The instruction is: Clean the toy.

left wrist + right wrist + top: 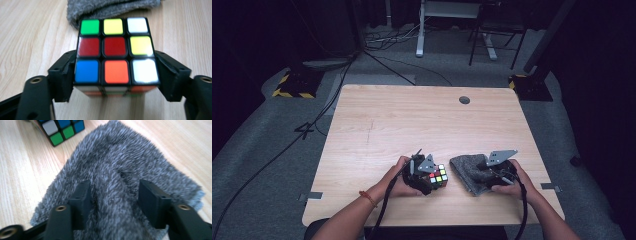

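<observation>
One puzzle cube (438, 176), one grey cloth (469, 172), apparently folded, two hand-held grippers.

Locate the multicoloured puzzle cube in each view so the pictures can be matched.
High view: the multicoloured puzzle cube sits near the table's front edge, at the left gripper.
Left gripper view: cube at centre, clamped between the jaws.
Right gripper view: a corner of the cube at top left.
Shared landmark: the grey fluffy cloth beside the cube.
</observation>
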A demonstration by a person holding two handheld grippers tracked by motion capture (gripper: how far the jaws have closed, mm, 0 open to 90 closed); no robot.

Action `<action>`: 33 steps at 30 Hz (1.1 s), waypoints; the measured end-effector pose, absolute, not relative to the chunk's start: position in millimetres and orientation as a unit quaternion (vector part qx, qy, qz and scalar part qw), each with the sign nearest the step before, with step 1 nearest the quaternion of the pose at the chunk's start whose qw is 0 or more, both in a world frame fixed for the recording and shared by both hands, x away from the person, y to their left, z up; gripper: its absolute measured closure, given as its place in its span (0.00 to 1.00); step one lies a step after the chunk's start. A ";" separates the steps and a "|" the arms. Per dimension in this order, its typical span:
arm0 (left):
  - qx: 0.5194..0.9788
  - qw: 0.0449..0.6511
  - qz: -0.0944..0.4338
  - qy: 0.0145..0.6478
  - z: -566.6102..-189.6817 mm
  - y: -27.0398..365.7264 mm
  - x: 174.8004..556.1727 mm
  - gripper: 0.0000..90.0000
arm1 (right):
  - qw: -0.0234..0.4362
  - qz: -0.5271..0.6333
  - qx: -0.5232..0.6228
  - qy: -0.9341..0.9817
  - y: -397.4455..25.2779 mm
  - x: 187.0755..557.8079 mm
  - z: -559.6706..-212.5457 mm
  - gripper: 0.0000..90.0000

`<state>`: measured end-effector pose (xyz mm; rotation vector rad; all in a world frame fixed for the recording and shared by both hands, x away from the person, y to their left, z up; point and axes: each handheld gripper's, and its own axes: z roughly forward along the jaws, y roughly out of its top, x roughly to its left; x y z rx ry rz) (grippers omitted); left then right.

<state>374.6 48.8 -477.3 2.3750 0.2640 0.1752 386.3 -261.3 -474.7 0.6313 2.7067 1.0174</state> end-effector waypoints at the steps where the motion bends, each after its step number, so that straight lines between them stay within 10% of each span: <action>1: 0.926 0.357 0.072 0.101 -476.5 49.6 373.5 0.27 | 0.104 0.351 0.213 0.906 -263.4 383.3 -469.5 0.43; 33: 0.949 0.310 0.030 0.050 -480.1 57.6 317.7 0.39 | 0.125 0.377 0.172 0.901 -198.2 350.0 -476.8 0.41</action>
